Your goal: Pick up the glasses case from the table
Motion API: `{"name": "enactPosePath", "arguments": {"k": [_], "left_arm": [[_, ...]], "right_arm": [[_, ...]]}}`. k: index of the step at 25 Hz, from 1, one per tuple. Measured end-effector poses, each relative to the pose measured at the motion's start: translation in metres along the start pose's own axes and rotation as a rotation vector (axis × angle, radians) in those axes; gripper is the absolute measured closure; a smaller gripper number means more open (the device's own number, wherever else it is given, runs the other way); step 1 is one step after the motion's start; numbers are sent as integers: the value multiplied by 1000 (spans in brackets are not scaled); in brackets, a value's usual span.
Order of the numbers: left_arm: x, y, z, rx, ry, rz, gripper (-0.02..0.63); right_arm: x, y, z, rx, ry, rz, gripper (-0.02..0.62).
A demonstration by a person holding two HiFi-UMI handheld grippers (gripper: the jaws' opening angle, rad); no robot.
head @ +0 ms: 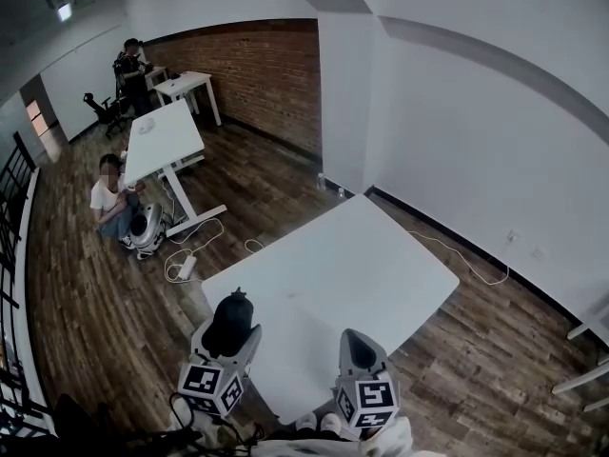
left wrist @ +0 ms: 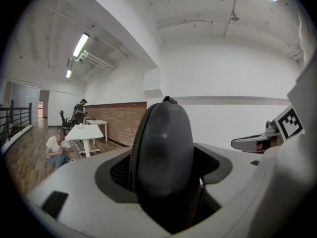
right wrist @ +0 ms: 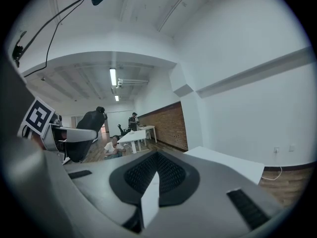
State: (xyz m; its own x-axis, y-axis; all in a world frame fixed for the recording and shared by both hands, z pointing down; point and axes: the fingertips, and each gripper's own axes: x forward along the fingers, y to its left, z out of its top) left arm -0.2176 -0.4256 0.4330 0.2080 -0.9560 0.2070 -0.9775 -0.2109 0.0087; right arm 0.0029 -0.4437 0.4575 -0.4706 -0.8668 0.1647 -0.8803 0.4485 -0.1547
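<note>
Over the white table (head: 371, 265), left gripper (head: 229, 339) clamps the glasses case (left wrist: 166, 152), right gripper (head: 361, 348) sits closed and empty; desk (head: 164, 139) and seated person (head: 112, 200) well beyond.

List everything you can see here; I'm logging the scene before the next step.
glasses case: one, dark grey, zipped, between the left gripper's jaws
near table: one, white, in front of both grippers
long table: one, white, left background
small table: one, white, by the brick wall
office chair: one, black, far left
cables: white, on the wooden floor
seated person: one, on the floor beside the long table
standing person: one, at the back
left gripper: grey, closed on the glasses case
right gripper: grey, jaws together, empty
</note>
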Motion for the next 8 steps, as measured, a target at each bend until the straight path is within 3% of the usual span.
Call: {"name": "enactPosePath", "arguments": {"k": [8], "left_arm": [[-1,7,2,5,-1,9,256]], "right_arm": [[7,4,-6,-8,27,-6,601]]}}
